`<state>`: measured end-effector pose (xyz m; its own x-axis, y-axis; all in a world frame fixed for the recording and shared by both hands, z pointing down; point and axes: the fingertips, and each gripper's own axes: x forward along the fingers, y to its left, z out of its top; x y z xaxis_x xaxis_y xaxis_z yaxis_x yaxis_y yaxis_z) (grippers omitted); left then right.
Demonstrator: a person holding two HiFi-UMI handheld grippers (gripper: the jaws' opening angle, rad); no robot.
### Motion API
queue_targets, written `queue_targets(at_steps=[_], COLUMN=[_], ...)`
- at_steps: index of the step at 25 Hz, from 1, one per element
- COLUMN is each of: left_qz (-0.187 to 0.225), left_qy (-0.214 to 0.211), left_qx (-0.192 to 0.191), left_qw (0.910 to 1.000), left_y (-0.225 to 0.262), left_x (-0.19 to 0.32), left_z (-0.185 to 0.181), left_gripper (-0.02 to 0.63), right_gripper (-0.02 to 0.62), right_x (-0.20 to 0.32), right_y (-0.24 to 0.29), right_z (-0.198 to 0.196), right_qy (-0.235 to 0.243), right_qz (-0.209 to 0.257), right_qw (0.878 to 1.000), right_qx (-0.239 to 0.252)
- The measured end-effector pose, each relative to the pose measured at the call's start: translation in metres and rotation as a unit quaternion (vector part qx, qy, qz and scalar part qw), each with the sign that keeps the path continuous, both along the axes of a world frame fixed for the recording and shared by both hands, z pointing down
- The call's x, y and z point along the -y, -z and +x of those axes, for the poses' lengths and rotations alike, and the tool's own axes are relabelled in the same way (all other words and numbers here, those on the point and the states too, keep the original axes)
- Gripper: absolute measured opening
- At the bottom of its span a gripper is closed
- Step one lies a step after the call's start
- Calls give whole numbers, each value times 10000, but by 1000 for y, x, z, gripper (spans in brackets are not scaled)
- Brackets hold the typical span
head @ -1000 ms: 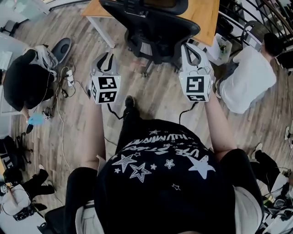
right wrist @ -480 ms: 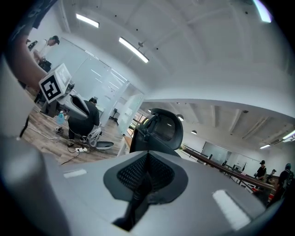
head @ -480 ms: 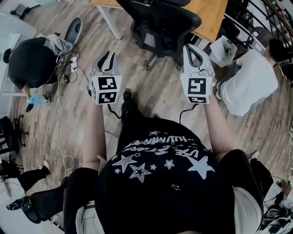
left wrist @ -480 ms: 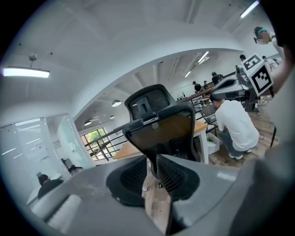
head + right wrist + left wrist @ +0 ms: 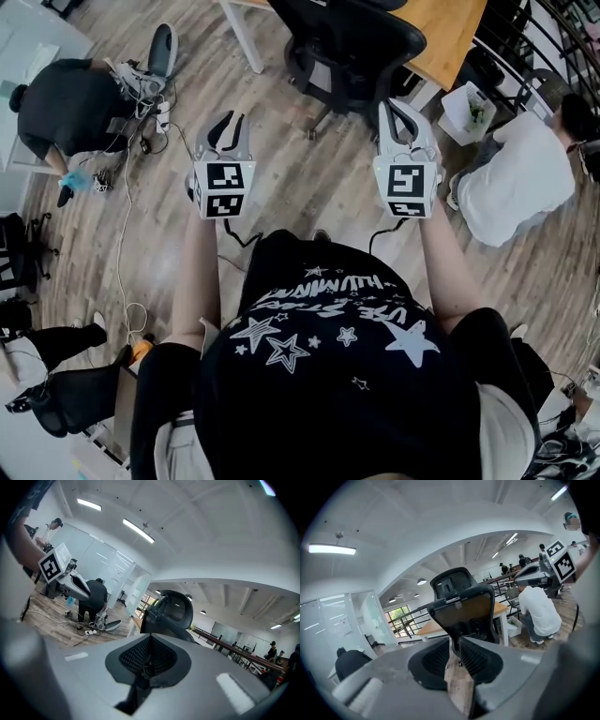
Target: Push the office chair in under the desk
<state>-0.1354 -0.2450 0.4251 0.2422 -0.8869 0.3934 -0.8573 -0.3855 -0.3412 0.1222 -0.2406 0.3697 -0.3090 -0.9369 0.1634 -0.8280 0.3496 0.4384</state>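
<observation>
The black mesh office chair (image 5: 352, 42) stands at the top of the head view, partly under the wooden desk (image 5: 450, 33). In the left gripper view the chair's back (image 5: 461, 604) faces me, with the desk (image 5: 433, 626) behind it. My left gripper (image 5: 228, 127) is held short of the chair, to its left; its jaws (image 5: 454, 644) are open by a narrow gap with nothing between them. My right gripper (image 5: 398, 111) hangs near the chair's right side, apart from it. The right gripper (image 5: 149, 641) is shut and empty, and the chair (image 5: 168, 613) is just ahead of it.
A person in white (image 5: 520, 173) crouches right of the desk by a white bin (image 5: 469, 108). A person in black (image 5: 70, 103) crouches at left among cables and a power strip (image 5: 161, 112). A black railing (image 5: 553, 47) runs behind the desk.
I have stepped forward: the floor and the crouching people have slid down and sideways in the head view. Both grippers kept their pose and came closer to the chair. My shoe is no longer visible.
</observation>
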Motion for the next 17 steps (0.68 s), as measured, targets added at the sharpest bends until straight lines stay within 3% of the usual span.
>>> queue_targets(at_steps=[17], left_qz=[-243], left_qy=[-244], left_qx=[-407], left_qw=[9986], left_y=[-1], left_x=[-85], left_z=[-25], left_gripper=[75], right_gripper=[2], right_x=[-63], right_y=[0], right_z=[-56], right_qy=[-31], right_qz=[-219], right_qw=[9997], right_qx=[65])
